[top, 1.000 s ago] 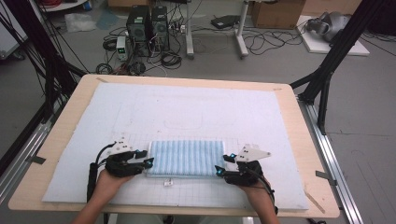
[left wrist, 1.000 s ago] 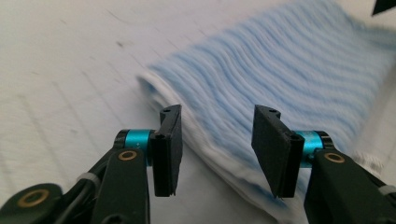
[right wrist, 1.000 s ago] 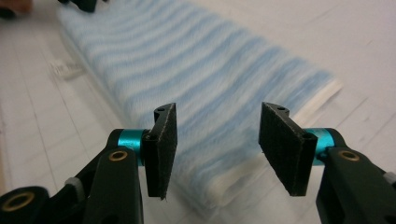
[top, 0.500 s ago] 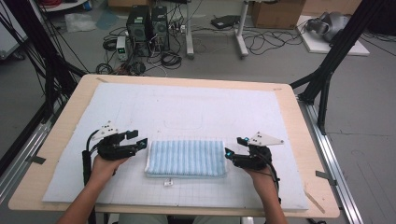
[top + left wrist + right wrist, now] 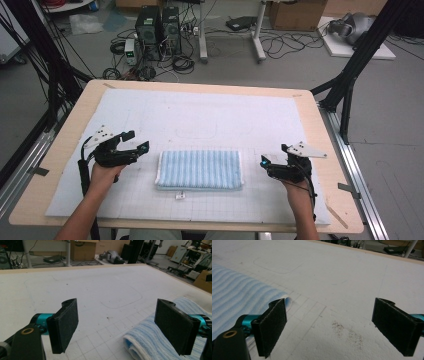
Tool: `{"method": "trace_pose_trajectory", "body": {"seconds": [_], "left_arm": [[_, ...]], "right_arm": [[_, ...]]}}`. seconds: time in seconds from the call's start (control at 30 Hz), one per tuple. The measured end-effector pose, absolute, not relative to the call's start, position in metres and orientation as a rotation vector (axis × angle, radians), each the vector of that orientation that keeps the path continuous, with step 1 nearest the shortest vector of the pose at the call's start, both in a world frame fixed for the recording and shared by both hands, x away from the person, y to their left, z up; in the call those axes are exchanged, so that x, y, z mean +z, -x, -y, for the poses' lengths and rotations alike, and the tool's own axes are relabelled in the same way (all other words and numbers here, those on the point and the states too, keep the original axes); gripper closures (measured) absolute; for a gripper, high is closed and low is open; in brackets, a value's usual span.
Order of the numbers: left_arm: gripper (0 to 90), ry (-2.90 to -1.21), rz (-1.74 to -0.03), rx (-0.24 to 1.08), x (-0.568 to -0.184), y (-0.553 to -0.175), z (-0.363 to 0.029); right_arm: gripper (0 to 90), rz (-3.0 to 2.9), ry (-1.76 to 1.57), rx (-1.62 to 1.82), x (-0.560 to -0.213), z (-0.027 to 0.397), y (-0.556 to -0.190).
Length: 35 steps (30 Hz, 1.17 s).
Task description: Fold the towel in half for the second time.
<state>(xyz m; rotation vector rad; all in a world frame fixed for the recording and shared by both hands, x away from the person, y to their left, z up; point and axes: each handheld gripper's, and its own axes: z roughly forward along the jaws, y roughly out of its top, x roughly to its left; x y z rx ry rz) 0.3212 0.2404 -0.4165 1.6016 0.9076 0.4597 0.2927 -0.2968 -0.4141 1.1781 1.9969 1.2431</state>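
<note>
Folded towel [image 5: 200,169] lies flat on the mat [image 5: 200,115] near the table's [image 5: 320,120] front edge, midway between my tongs; left gripper [image 5: 136,142] and right gripper [image 5: 264,164], jaws just opened wide with nothing between them, flank its short ends, apart from it.

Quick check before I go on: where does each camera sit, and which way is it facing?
High view: above the near edge, looking forward and down on the table; both forearms, left tool and right tool flank the folded towel.
Left gripper view: rides the left tool, open, towel at right.
Right gripper view: rides the right tool, open, towel at left.
All three share the towel and white mat.
</note>
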Motion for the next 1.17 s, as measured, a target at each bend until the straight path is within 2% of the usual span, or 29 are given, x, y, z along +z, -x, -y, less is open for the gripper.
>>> {"method": "trace_pose_trajectory", "body": {"seconds": [1.17], "left_arm": [[21.5,-1.615,-0.932,0.478,-0.4183,-0.3201,-0.2483]], "right_arm": [[11.5,-1.988,-1.169,1.254,-0.4135,0.2959,-0.2922]]}}
